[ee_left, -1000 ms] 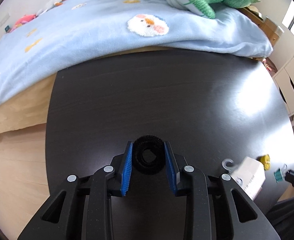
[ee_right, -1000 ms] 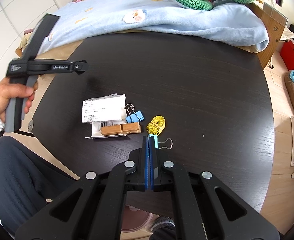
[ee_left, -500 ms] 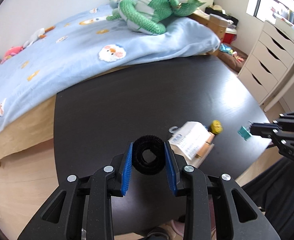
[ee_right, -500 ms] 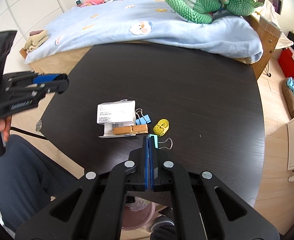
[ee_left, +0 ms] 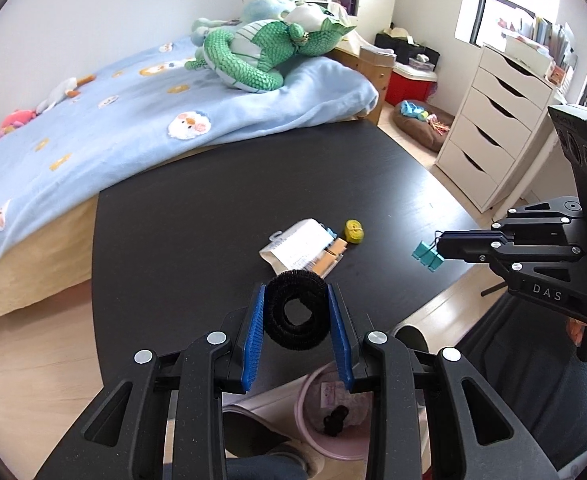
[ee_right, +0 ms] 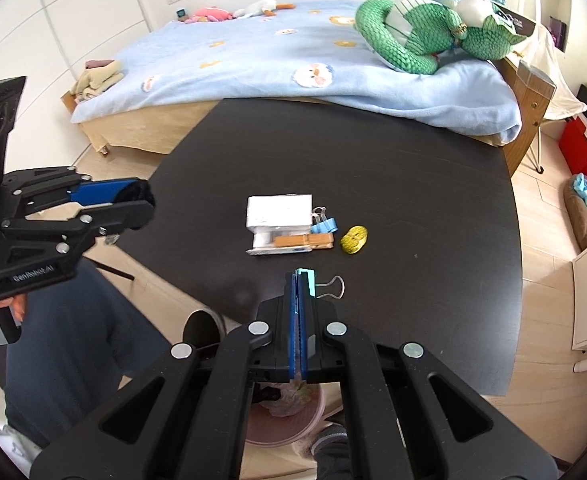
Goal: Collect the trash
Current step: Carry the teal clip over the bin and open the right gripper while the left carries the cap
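My left gripper point(ee_left: 295, 300) is shut on a black roll of hook-and-loop tape point(ee_left: 296, 316), held in the air over the near edge of the dark table point(ee_left: 213, 220). My right gripper point(ee_right: 298, 278) is shut on a teal binder clip point(ee_right: 306, 276), whose wire handle sticks out to the right. In the left wrist view the right gripper point(ee_left: 441, 246) hangs at the right with the clip point(ee_left: 425, 255). A pink bin point(ee_left: 333, 412) with trash inside stands on the floor below both grippers. On the table lie a white receipt point(ee_right: 279, 210), a blue binder clip point(ee_right: 325, 224), a wooden clothespin point(ee_right: 303, 240) and a yellow roll point(ee_right: 354, 239).
A bed with a blue blanket point(ee_right: 293, 60) and a green plush point(ee_right: 413, 40) borders the table's far side. White drawers point(ee_left: 493, 128) stand at the right. The person's legs point(ee_right: 73, 340) and shoes are by the near table edge, beside the bin.
Both grippers rose and drew back toward the table's near edge, each keeping its load. The left one swung right, so the pink bin now shows beneath it.
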The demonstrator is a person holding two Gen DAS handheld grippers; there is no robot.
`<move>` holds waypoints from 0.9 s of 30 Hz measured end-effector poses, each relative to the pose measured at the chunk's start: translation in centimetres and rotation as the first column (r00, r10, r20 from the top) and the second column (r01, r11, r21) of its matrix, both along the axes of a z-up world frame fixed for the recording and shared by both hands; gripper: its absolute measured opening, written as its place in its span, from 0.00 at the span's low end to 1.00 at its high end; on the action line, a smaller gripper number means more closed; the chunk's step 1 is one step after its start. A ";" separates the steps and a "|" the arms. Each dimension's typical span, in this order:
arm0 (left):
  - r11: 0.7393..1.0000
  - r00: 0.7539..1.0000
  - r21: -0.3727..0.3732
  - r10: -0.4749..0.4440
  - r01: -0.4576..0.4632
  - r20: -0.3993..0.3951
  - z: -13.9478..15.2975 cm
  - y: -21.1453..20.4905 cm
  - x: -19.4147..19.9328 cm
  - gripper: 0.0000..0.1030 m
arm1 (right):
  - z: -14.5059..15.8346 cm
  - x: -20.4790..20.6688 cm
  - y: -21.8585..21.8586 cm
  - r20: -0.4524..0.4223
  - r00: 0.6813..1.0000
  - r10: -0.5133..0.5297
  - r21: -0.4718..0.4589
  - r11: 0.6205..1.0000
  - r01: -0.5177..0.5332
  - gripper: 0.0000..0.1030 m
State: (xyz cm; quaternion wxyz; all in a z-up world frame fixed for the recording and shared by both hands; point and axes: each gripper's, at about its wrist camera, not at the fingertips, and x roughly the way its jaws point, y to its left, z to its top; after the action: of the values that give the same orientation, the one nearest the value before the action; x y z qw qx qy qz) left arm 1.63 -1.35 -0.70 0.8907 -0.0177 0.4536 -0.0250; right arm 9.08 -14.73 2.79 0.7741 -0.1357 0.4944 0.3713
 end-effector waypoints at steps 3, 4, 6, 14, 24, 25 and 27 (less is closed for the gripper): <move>1.000 1.000 -0.012 -0.004 0.004 0.009 0.2 -0.7 -1.1 0.29 | 0.5 -1.3 -0.3 0.004 1.000 0.013 0.008 1.000 -0.013 0.01; 1.000 1.000 -0.014 -0.005 0.006 0.010 0.2 -0.8 -1.5 0.29 | 0.6 -1.8 -0.4 0.004 1.000 0.016 0.011 1.000 -0.016 0.01; 1.000 1.000 -0.016 -0.012 0.013 0.014 0.2 -1.3 -2.2 0.29 | 0.9 -2.6 -0.6 0.000 1.000 0.022 0.021 1.000 -0.022 0.01; 0.999 1.000 -0.044 -0.017 0.017 0.002 -0.4 -2.4 -4.9 0.29 | 1.4 -5.8 -1.6 -0.014 0.999 0.035 0.039 0.999 -0.034 0.01; 0.998 1.000 -0.062 -0.007 0.007 0.006 0.1 -2.5 -7.2 0.29 | 0.4 -9.1 -1.7 -0.071 0.994 0.081 0.036 0.996 -0.079 0.01; 0.998 1.000 -0.062 -0.010 0.011 0.006 0.2 -2.5 -7.2 0.29 | 0.2 -9.2 -1.6 -0.076 0.993 0.085 0.037 0.996 -0.082 0.01; 0.998 1.000 -0.062 -0.013 0.013 0.005 0.1 -2.5 -7.2 0.29 | 0.0 -9.5 -1.5 -0.085 0.992 0.092 0.039 0.995 -0.089 0.01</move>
State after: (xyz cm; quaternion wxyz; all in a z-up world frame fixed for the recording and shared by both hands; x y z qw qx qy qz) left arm -5.58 -3.82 -0.61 0.8905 -0.0424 0.4508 -0.0447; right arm -0.38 -16.27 2.81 0.7366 -0.1280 0.5143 0.4202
